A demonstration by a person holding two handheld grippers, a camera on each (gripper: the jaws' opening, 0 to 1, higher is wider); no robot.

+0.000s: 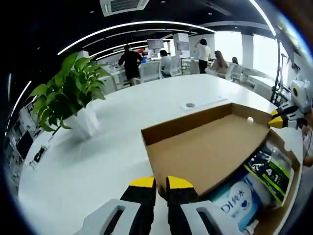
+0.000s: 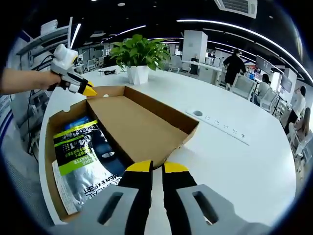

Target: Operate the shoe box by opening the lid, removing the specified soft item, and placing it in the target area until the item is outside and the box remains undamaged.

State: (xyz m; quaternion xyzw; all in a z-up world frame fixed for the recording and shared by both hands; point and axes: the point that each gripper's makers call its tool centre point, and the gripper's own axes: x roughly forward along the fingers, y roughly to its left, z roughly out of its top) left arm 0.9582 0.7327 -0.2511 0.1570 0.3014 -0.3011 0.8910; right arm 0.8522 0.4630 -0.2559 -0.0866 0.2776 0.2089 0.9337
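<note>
While the cardboard shoe box (image 2: pixel 49 147) sits on the white table (image 2: pixel 234 161), its lid (image 2: pixel 142 128) stands raised over soft packs inside: a dark pouch with a green-and-white label (image 2: pixel 80 152) and a pale blue packet (image 1: pixel 239 200). Right tongs (image 2: pixel 152 168), pressed nearly together, meet the lid's near edge. Left tongs (image 1: pixel 162 183) likewise, at the opposite lid corner. A potted plant (image 2: pixel 138 56) stands beyond.
</note>
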